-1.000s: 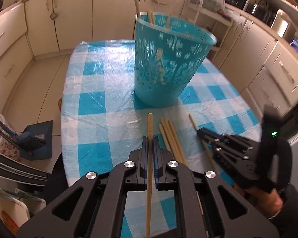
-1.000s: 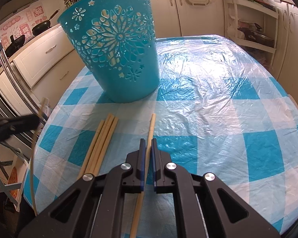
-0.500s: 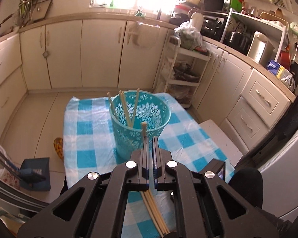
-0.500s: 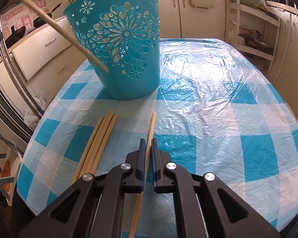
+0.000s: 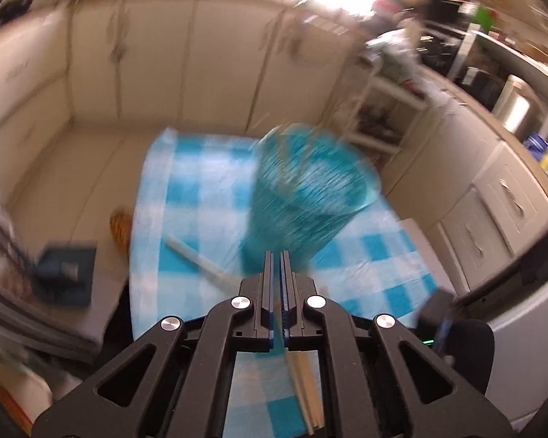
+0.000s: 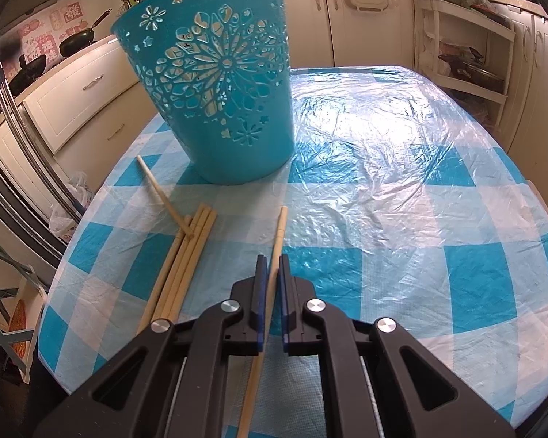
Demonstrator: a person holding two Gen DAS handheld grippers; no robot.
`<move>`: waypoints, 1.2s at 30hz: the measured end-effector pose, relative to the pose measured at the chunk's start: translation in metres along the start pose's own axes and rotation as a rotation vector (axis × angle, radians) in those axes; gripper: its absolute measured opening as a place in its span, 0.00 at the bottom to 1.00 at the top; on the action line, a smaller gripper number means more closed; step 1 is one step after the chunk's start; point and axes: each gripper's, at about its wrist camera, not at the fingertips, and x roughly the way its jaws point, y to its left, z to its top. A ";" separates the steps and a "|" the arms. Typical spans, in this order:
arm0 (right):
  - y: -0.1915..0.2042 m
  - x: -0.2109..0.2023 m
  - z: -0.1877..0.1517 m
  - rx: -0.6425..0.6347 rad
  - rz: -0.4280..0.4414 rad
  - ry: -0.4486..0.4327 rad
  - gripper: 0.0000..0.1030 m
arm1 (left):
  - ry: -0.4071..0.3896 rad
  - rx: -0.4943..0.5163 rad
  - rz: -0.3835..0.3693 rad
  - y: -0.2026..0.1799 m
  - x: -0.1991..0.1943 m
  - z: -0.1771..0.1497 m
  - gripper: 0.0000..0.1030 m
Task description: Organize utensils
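Note:
A teal cut-out basket (image 6: 219,91) stands on the blue-checked table (image 6: 383,182), blurred in the left wrist view (image 5: 307,197). My left gripper (image 5: 277,259) hangs above the table before the basket, shut with nothing in it. One pale chopstick (image 6: 160,193) lies slanted left of the basket, its end resting on a bundle of several chopsticks (image 6: 179,273); the same stick shows as a blur (image 5: 197,255). My right gripper (image 6: 272,266) is low over the table, its jaws opening around a single chopstick (image 6: 278,233) that lies flat, with small gaps to both pads.
Cream cabinets surround the table on all sides. A white shelf rack (image 6: 464,36) stands beyond the far right corner. A blue box (image 5: 64,273) sits on the floor left of the table. The table's left edge runs close to the chopstick bundle.
My left gripper rose over the basket with its chopstick, then swung; the stick left the jaws and lies on the table left of the basket. The right jaws have parted slightly.

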 end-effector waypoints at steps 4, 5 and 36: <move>0.010 -0.010 0.001 -0.042 0.000 -0.059 0.33 | 0.104 -0.119 0.083 0.047 0.054 -0.014 0.05; 0.014 -0.013 0.004 -0.051 0.037 -0.071 0.33 | 0.116 -0.138 0.085 0.054 0.062 -0.015 0.07; 0.101 -0.007 -0.005 -0.330 0.400 0.106 0.50 | 0.186 0.041 0.339 0.061 0.149 0.017 0.10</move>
